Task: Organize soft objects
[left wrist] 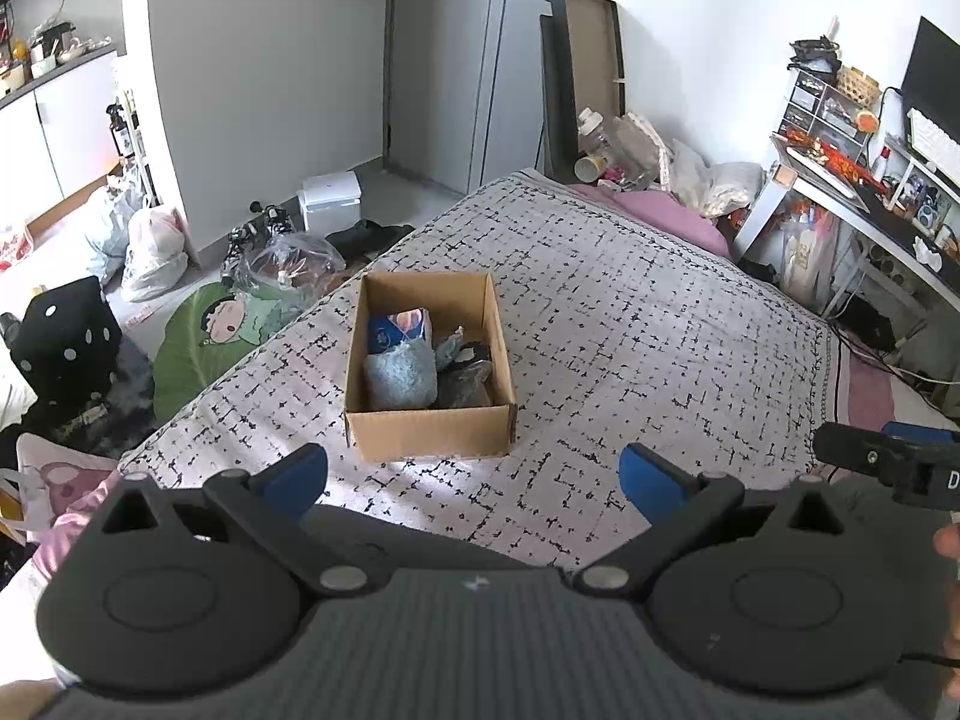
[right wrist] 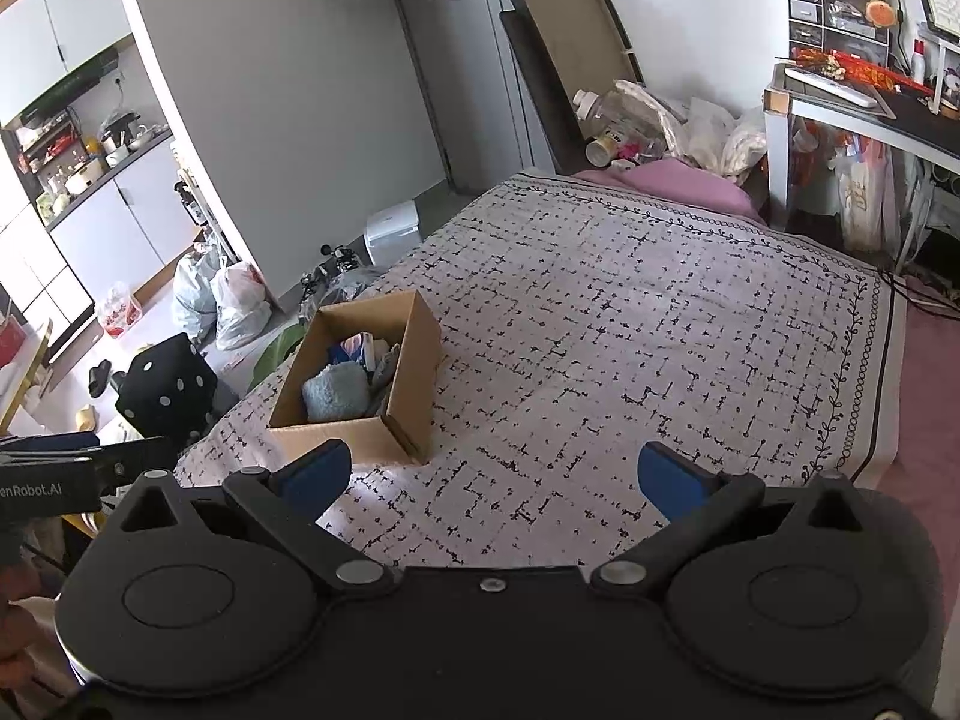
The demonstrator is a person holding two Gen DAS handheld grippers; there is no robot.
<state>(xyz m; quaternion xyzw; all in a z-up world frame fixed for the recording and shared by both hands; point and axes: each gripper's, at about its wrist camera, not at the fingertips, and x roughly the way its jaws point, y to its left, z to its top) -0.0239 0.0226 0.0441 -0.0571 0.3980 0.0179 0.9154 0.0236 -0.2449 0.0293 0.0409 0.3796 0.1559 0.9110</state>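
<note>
One cardboard box (left wrist: 429, 360) stands on the bed (left wrist: 630, 330), on the patterned coverlet, toward its left edge as both wrist cameras see it.

Contents, as far as they show:
- pale blue fluffy item (left wrist: 399, 375), front left of the box, lying on top;
- blue packet with a pink and white print (left wrist: 399, 327), behind it, against the back wall;
- dark grey soft pieces (left wrist: 465, 381), right half of the box, bunched together; how many there are cannot be told.

Loose soft objects on the coverlet: none visible in either view. The stretch of bed around the box shows only the printed cloth.

Left claw (left wrist: 474, 474): fingers spread wide, nothing between them, held above the near edge of the bed with the box straight ahead and apart from it.

Right claw (right wrist: 495, 477): likewise spread and carrying nothing, held over the coverlet with the box ahead to its left, apart.

Progress, judged: gathering looks finished or nearly so, since every soft item in sight already lies inside the box. What may remain is tidying the contents, or fetching items beyond the frame, which cannot be confirmed.
</note>
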